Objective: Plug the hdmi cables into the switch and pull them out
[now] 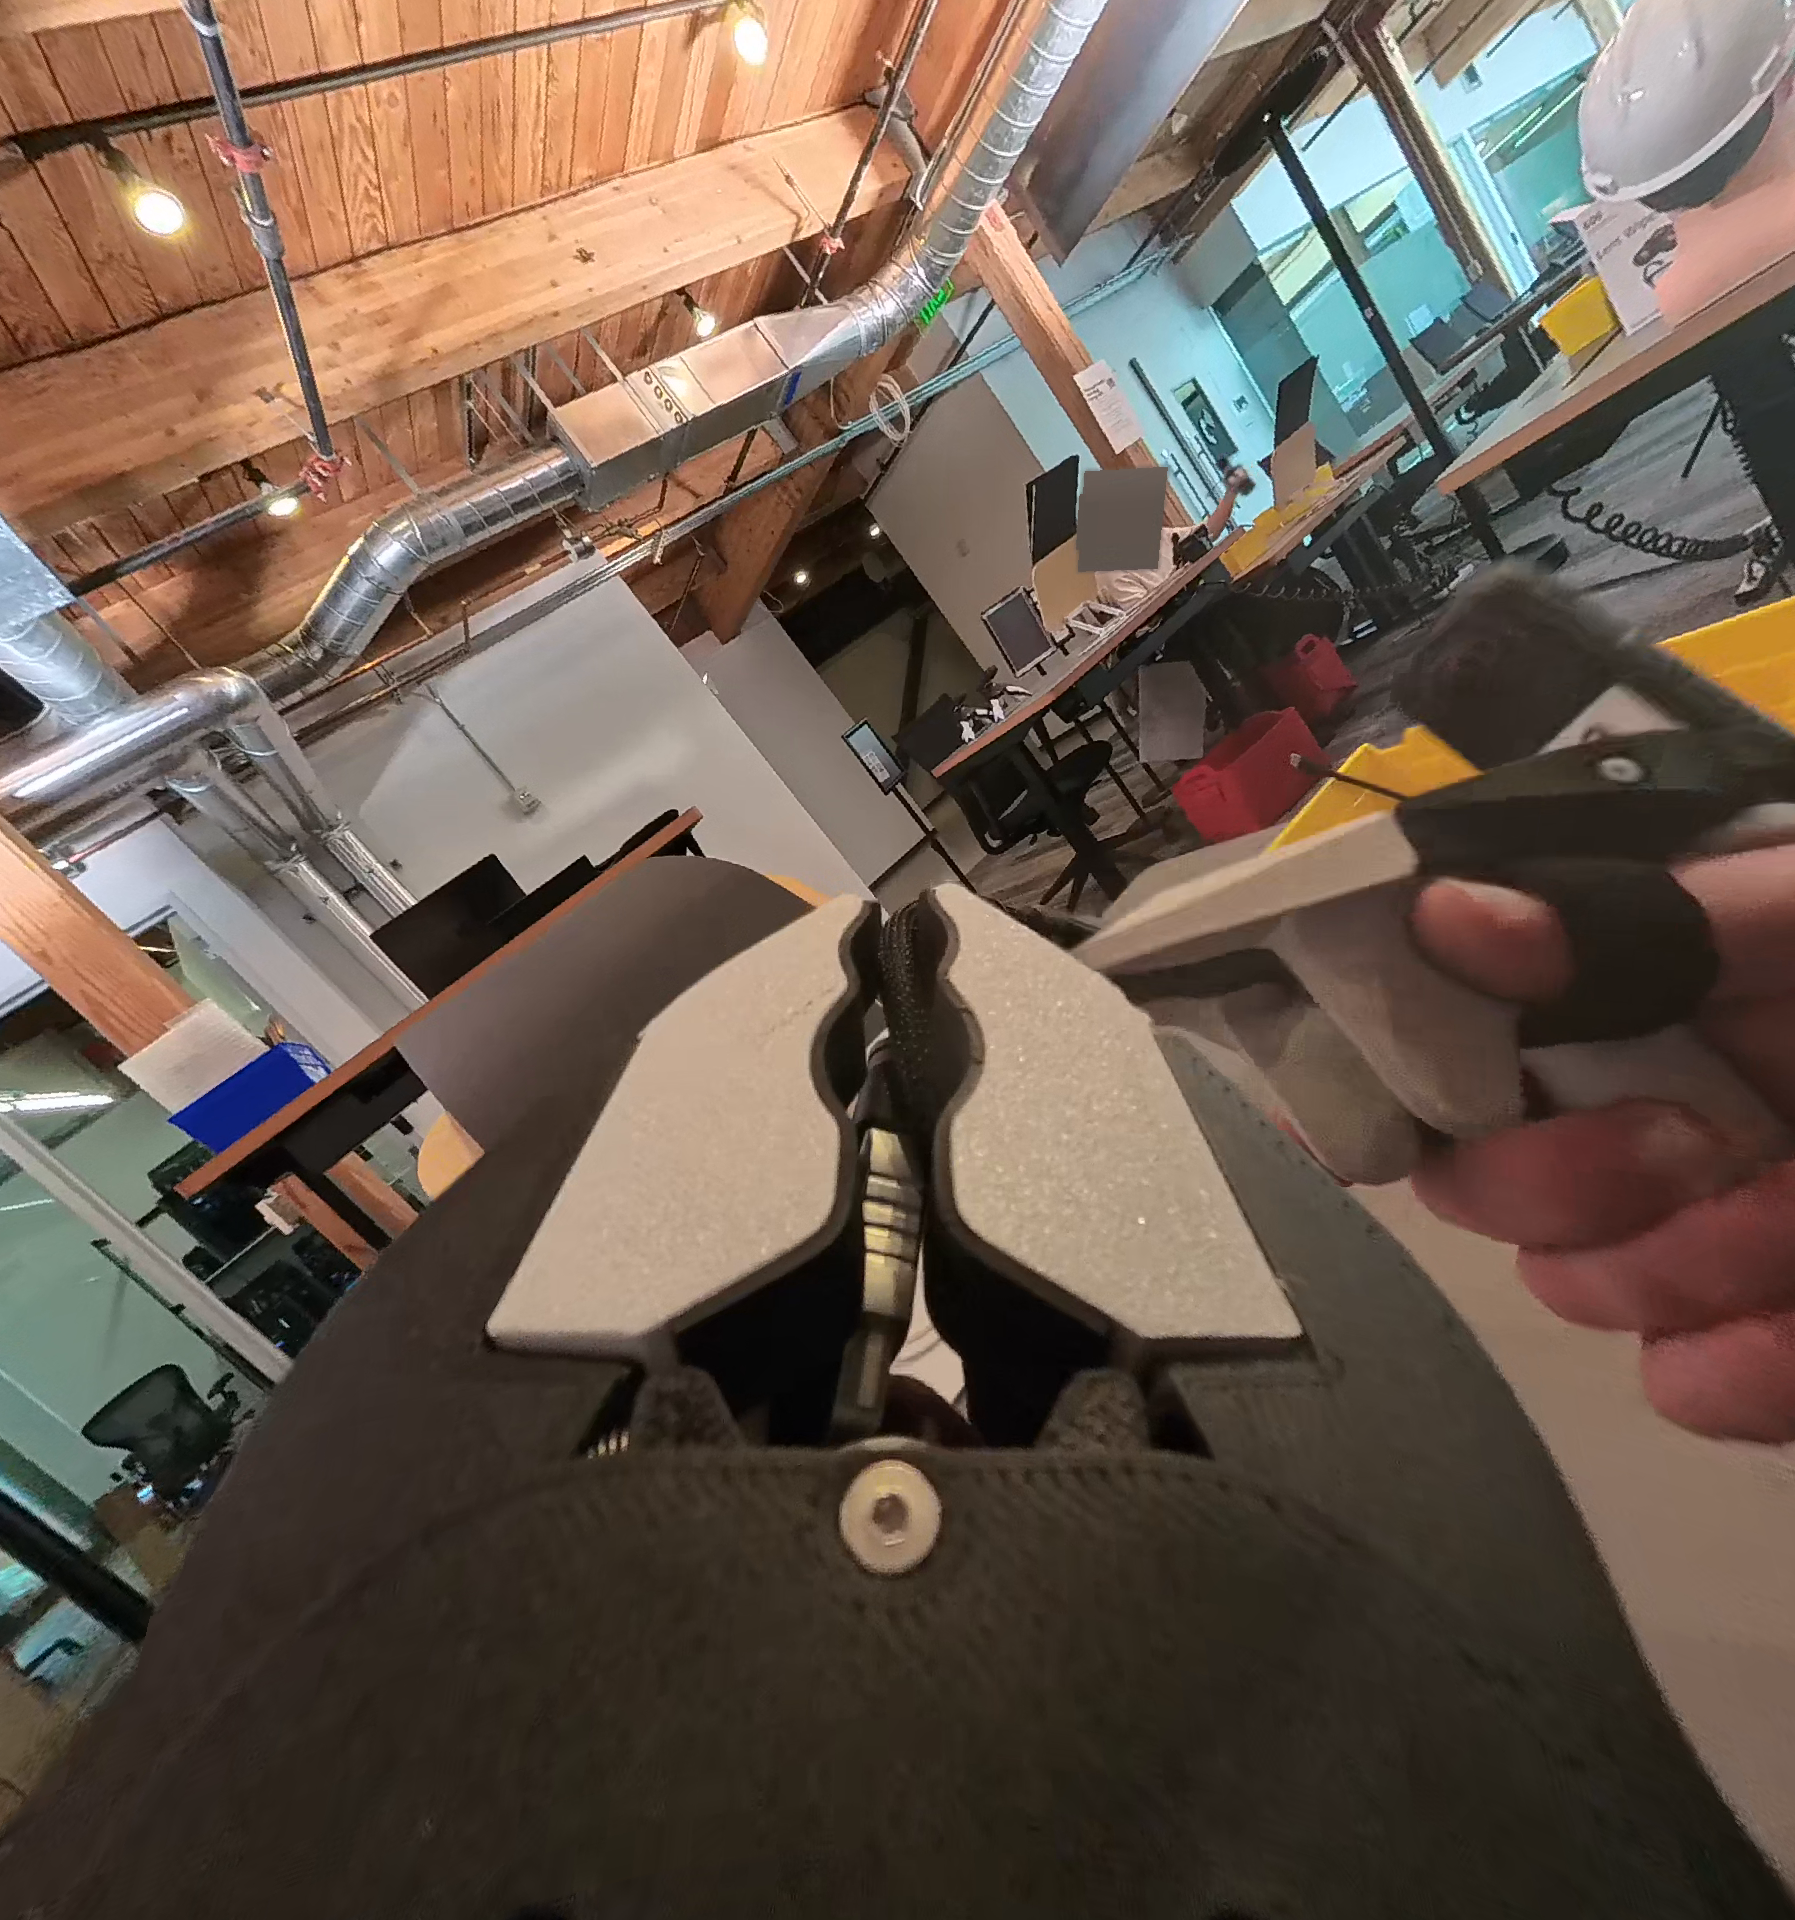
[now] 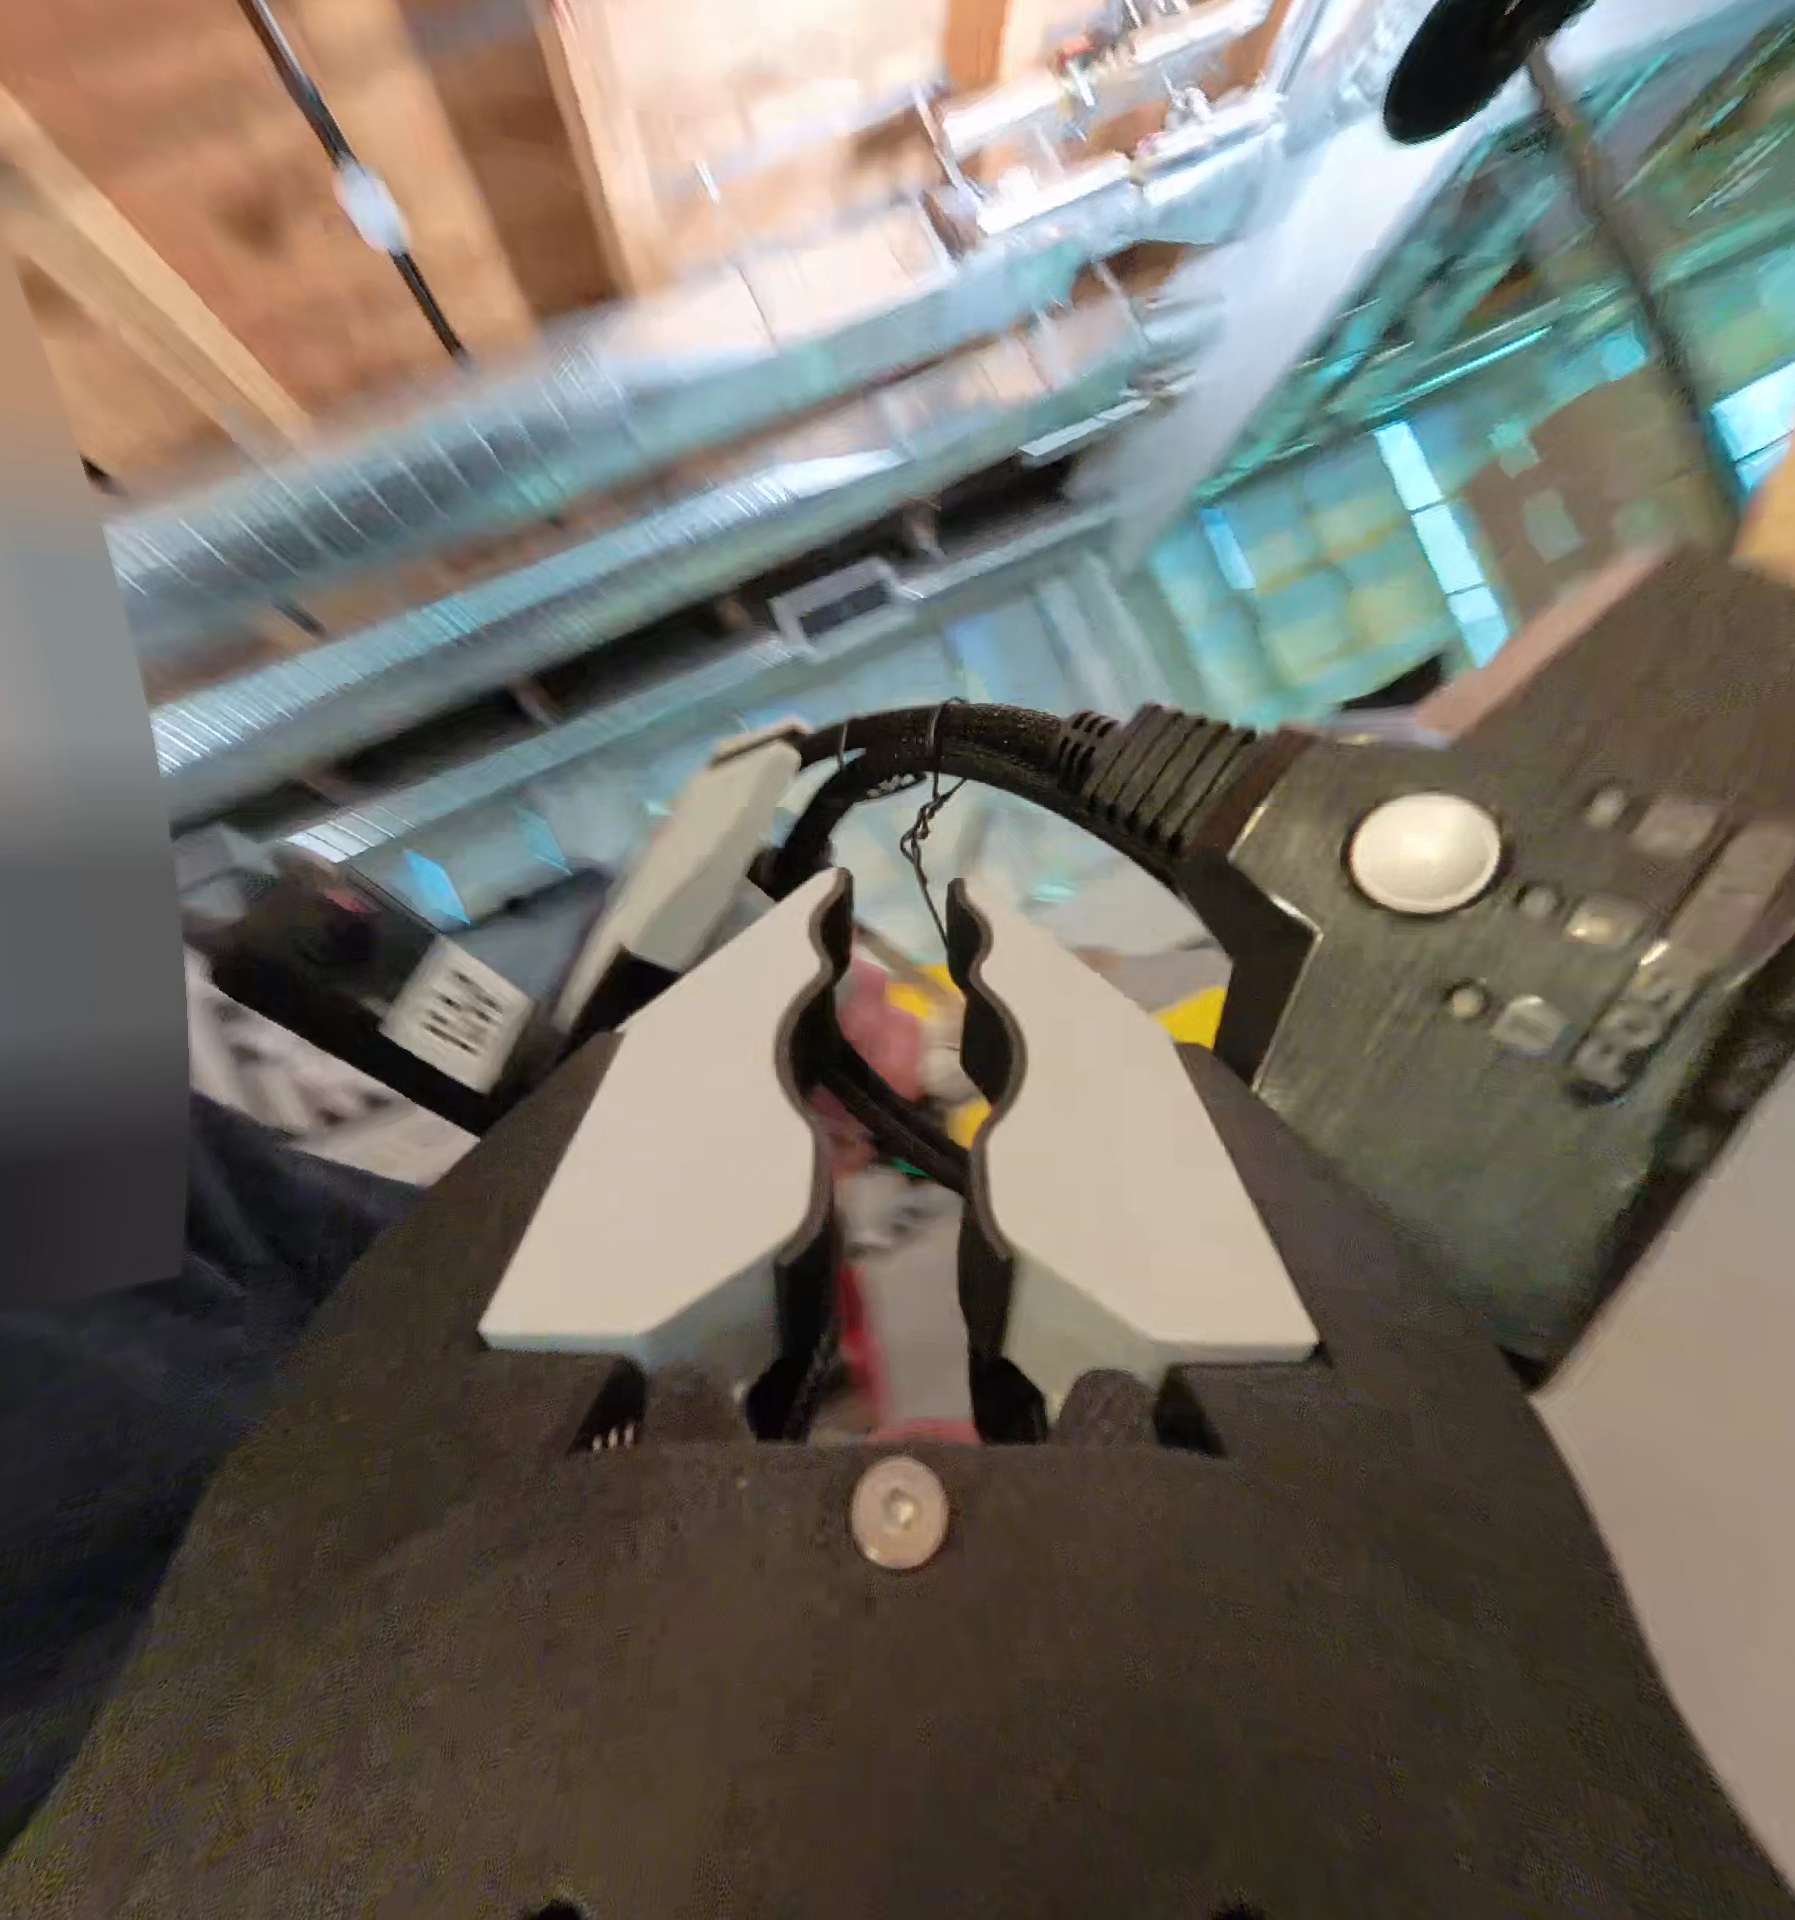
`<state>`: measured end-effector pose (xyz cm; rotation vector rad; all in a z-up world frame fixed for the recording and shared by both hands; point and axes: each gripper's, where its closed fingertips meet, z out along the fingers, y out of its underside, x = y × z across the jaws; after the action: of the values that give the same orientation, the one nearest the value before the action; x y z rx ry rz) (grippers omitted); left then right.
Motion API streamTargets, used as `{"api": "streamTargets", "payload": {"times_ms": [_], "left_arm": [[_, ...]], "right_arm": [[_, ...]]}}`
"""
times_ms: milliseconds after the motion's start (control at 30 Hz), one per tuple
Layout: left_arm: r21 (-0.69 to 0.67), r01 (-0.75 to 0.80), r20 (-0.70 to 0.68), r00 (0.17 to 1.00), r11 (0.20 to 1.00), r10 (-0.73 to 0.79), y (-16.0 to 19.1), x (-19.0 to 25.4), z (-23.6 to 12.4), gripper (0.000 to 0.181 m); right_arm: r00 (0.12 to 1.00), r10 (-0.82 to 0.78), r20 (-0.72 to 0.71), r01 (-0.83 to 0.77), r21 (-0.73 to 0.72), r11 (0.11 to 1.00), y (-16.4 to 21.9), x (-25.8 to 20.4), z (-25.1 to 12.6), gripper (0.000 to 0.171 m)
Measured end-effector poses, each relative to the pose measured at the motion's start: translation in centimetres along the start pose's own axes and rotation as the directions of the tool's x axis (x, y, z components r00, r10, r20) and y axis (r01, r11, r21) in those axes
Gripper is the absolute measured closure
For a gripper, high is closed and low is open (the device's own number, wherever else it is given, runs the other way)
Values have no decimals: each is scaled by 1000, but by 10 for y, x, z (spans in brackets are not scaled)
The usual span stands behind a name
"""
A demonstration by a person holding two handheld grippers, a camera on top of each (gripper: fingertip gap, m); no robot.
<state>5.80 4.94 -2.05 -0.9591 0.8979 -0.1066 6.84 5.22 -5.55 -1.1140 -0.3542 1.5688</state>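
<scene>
In the left wrist view my left gripper points up toward the ceiling and is shut on a black braided HDMI cable. A ribbed metal part shows lower in the gap. My right gripper, held by a hand, is close on the right. In the blurred right wrist view my right gripper has a narrow gap between its jaws, with nothing clearly gripped. The black switch box, with a white round button, hangs close on the upper right. The cable arcs from its plug in the switch to the left gripper's finger.
Yellow bins lie just behind the right gripper, and red bins farther off. Long desks with monitors and chairs stretch away. A grey blurred patch covers the left of the right wrist view. More dark cables show through the right gripper's gap.
</scene>
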Motion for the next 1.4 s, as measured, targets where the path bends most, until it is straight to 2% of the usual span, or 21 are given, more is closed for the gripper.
{"api": "streamTargets", "payload": {"times_ms": [33,100,167,300,367,433,500,633,867,1033,1133,1233,1300,1400], "left_arm": [[-5,2,1,1000,1000,-2,1,-1,1,175],[-14,-1,6,1000,1000,1,2,-4,1,176],[-23,2,7,1000,1000,-1,4,-4,2,176],[-30,4,3,1000,1000,-4,3,-1,3,176],[-29,-1,7,1000,1000,1,2,-1,2,176],[-30,-3,11,1000,1000,3,1,-3,1,176],[-28,-3,12,1000,1000,3,0,-3,1,176],[-30,0,8,1000,1000,1,1,-2,1,176],[-33,-3,12,1000,999,3,2,-3,1,176],[-33,-3,14,1000,999,4,1,-4,1,176],[-32,-3,17,1000,999,3,1,-6,1,176],[-28,4,19,1000,1000,-4,0,-7,0,176],[-27,19,14,1000,999,-19,1,-7,0,176],[-22,51,3,999,998,-51,1,-7,-1,176]], "right_arm": [[990,-126,-65,124,-38,992,1,3,-2,156],[911,-376,-172,363,-103,926,-7,5,-6,156],[760,-601,-247,569,-194,799,-16,5,-8,154],[502,-825,-261,737,-369,566,-17,4,0,152],[464,-846,-264,735,-418,534,-13,11,2,157],[492,-828,-269,716,-416,561,-9,13,3,166],[483,-831,-276,720,-415,557,-9,14,3,169],[514,-813,-274,699,-415,582,-8,16,5,167],[484,-831,-272,713,-428,556,-6,16,4,169],[503,-821,-271,706,-420,571,-6,17,3,171],[556,-789,-261,691,-384,613,-7,13,3,171],[679,-690,-251,615,-321,721,-9,12,2,171],[713,-659,-237,594,-294,749,-10,11,0,171],[827,-529,-191,490,-219,844,-10,6,-1,171]]}}
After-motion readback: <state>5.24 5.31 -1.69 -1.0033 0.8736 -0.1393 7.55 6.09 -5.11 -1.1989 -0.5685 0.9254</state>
